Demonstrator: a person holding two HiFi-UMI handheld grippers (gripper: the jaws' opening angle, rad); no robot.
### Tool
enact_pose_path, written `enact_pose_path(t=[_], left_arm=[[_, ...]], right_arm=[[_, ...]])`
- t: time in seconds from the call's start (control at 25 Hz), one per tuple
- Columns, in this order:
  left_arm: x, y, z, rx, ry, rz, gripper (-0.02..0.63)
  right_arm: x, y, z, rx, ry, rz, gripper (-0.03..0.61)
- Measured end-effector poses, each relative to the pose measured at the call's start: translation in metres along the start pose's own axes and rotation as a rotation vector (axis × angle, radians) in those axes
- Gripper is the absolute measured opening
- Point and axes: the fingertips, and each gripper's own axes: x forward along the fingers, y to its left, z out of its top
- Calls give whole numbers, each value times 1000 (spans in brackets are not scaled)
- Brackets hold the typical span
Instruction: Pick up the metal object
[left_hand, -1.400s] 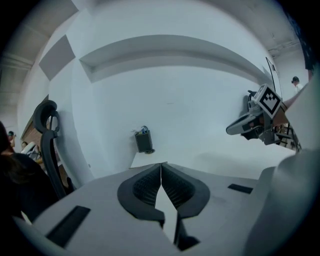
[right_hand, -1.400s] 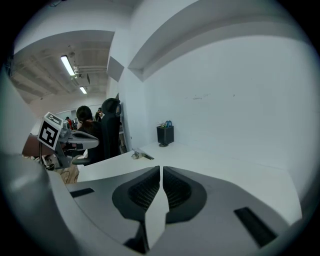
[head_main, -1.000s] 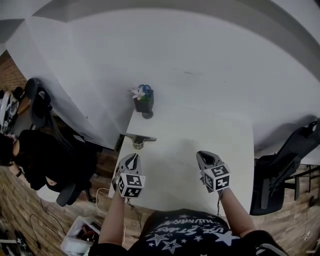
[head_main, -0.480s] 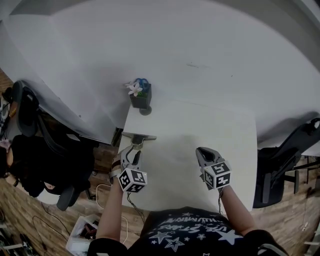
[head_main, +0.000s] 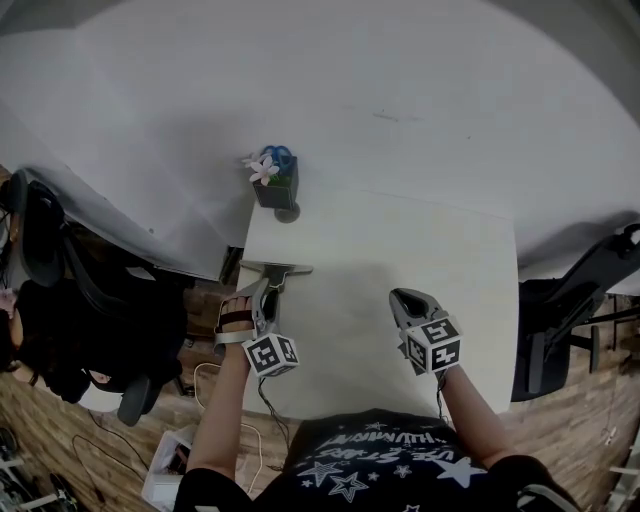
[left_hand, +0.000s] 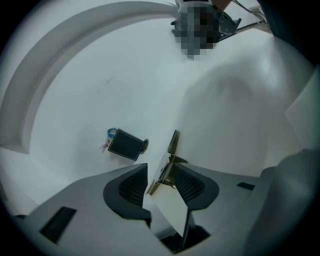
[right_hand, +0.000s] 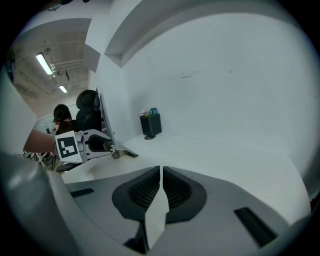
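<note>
The metal object (head_main: 272, 270), a flat bar on a short stem, sits at the left edge of the white table (head_main: 400, 260). My left gripper (head_main: 262, 302) is right behind it, and its jaws are opening. In the left gripper view the metal object (left_hand: 169, 161) stands between the two spread pads of that gripper (left_hand: 160, 173), with a gap on the left side. My right gripper (head_main: 401, 299) hovers over the table's right half, and in its own view it (right_hand: 161, 173) is shut on nothing. That view also shows the left gripper (right_hand: 95, 145) at the metal object (right_hand: 120, 152).
A dark square pot with flowers (head_main: 275, 190) stands at the table's far left corner, against the white wall. An office chair (head_main: 50, 240) and a seated person are left of the table. Another chair (head_main: 570, 340) stands to the right. A box lies on the floor (head_main: 170, 460).
My left gripper has moved forward to the metal object and its jaws have gone from shut to spread around it. The right gripper has hardly moved.
</note>
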Motion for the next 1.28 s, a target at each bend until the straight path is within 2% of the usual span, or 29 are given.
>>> enact_pose_path(t=[0.2,0.36,0.44,0.6,0.76,1.0,1.28], left_arm=[[10,-7,-5,40,5,-18,178],[17,-3,-7,60,7,8,169],[20,-2,-6,69,7,18,97],[23,-5,-2,110,-3,43,63],[18,-2,0,175,16,16,45],[3,24,12,43,-36,48,26],[-32,34,26,-4,-40,98,26]], right_arm=[[2,-1,-4,6,11,-5,51],[3,-4,-7,19,18,-10,51],[3,-6,-8,30,19,-12,51],[0,-7,-10,44,20,-16,51],[-4,-9,-11,53,17,-22,51],[-16,-14,-10,84,-7,-29,51],[-36,-9,-6,77,-40,-14,51]])
